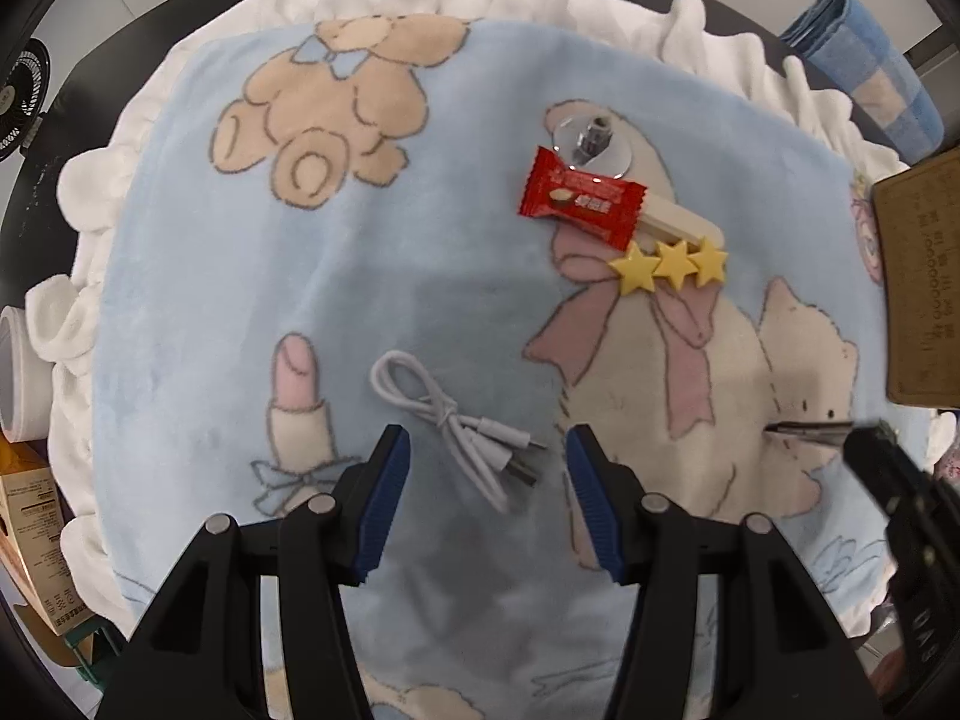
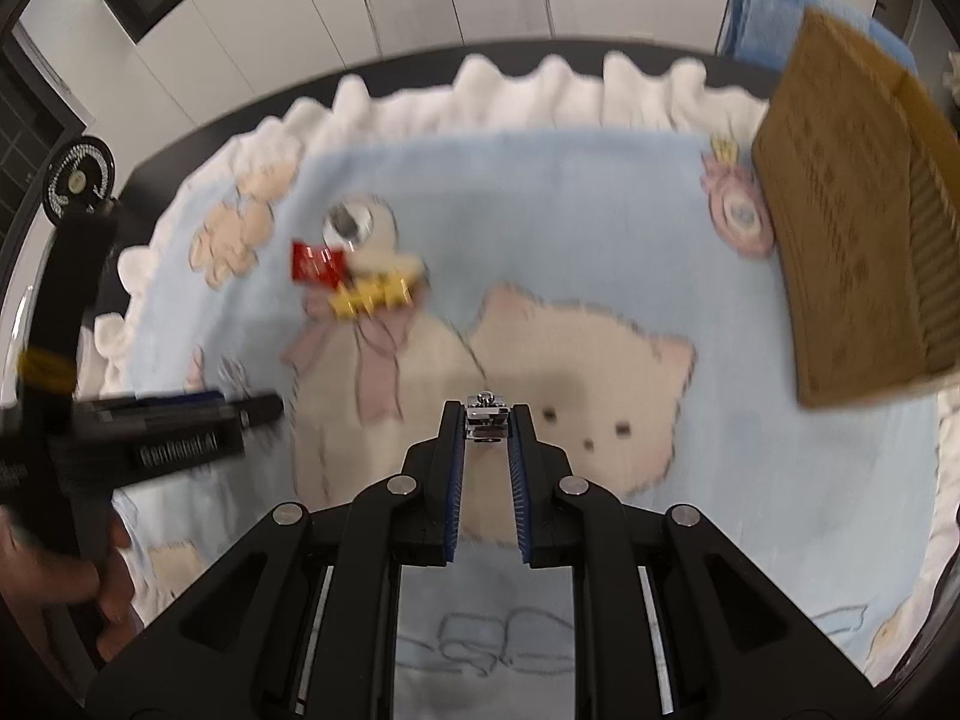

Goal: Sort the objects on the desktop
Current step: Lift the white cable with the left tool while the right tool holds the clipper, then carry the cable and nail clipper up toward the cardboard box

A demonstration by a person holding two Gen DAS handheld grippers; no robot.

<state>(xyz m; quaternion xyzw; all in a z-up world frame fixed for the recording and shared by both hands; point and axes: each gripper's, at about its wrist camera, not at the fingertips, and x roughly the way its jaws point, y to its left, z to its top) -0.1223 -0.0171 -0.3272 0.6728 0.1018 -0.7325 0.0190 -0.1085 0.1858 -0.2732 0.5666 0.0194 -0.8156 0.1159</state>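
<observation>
In the left wrist view my left gripper points straight down at a pale blue cartoon blanket and stands open. A coiled white USB cable lies on the blanket between and just ahead of its blue pads, untouched. Farther off are a red candy wrapper, a yellow three-star clip and a shiny metal disc. My right gripper is shut on a small shiny metal clip-like piece, held above the blanket's cat face.
A brown cardboard box stands at the right edge of the blanket. A folded blue checked towel lies behind it. A small black fan sits at the far left, with cartons off the blanket's left edge. A hand holds the left gripper.
</observation>
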